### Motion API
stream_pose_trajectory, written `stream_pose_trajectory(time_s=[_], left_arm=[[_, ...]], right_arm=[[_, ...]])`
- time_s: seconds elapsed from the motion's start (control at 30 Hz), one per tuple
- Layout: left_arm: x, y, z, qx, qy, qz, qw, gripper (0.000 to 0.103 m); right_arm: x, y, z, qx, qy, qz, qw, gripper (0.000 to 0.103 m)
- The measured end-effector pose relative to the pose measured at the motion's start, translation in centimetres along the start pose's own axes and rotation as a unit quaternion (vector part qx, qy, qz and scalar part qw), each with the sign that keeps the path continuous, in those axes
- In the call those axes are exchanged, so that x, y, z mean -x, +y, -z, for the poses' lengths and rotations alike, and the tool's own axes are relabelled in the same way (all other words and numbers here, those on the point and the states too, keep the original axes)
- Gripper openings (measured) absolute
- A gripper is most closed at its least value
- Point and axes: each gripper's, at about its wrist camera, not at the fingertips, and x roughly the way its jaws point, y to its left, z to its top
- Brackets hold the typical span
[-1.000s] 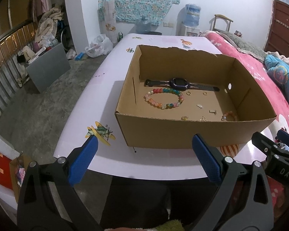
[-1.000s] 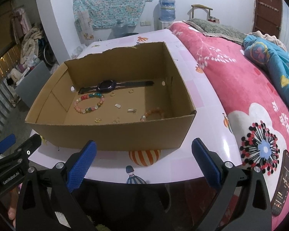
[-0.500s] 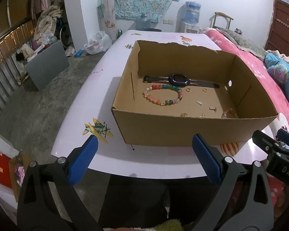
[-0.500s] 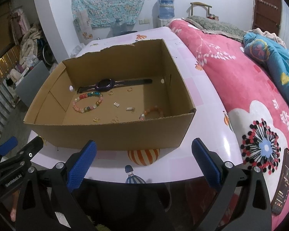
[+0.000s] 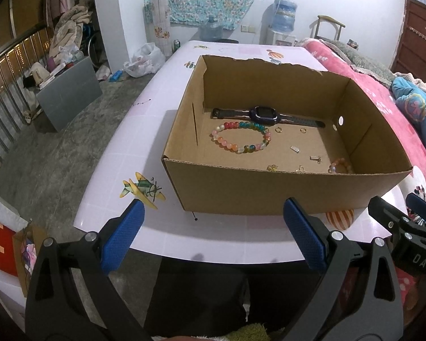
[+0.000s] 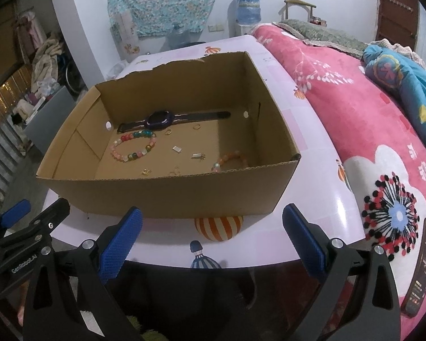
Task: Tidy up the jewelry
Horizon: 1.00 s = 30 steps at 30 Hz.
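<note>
1. Over the last second both my views have risen and tipped a little further over the cardboard box (image 5: 284,190), so more of its floor shows now. Nothing inside has shifted. I judge this as a repositioning only; the jewelry lies as it did.
2. My left gripper (image 5: 213,236) and right gripper (image 6: 213,238) both hang short of the table (image 5: 144,130) edge, fingers spread wide, holding nothing.
3. All the jewelry sits on the box floor: the watch (image 5: 265,115) near the far wall, the multicoloured bead bracelet (image 5: 240,137) just in front of it, the orange bead bracelet (image 6: 231,160) near the front right corner, and small rings and clasps scattered between.
4. The watch lies flat, its strap stretched out, long axis running left to right along the far wall, face upward.
5. Whether this is sorted or awaiting sorting, I cannot tell.
</note>
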Motion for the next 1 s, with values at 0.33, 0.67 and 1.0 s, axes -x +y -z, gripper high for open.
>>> stream_pose_trajectory(time_s=[0.33,0.67,1.0], left_arm=[[-0.16,-0.27,-0.04,-0.002,0.001,0.000,1.0000,0.095],[-0.16,-0.50,-0.11,-0.003,0.002,0.000,1.0000,0.095],[-0.17,-0.56,-0.12,-0.004,0.003,0.000,1.0000,0.095]], right_arm=[[-0.05,0.02,0.08,-0.002,0.002,-0.001,1.000,0.096],[-0.11,-0.18,0.14,-0.004,0.002,-0.003,1.000,0.096],[-0.09,-0.27,0.16,-0.004,0.002,-0.003,1.000,0.096]])
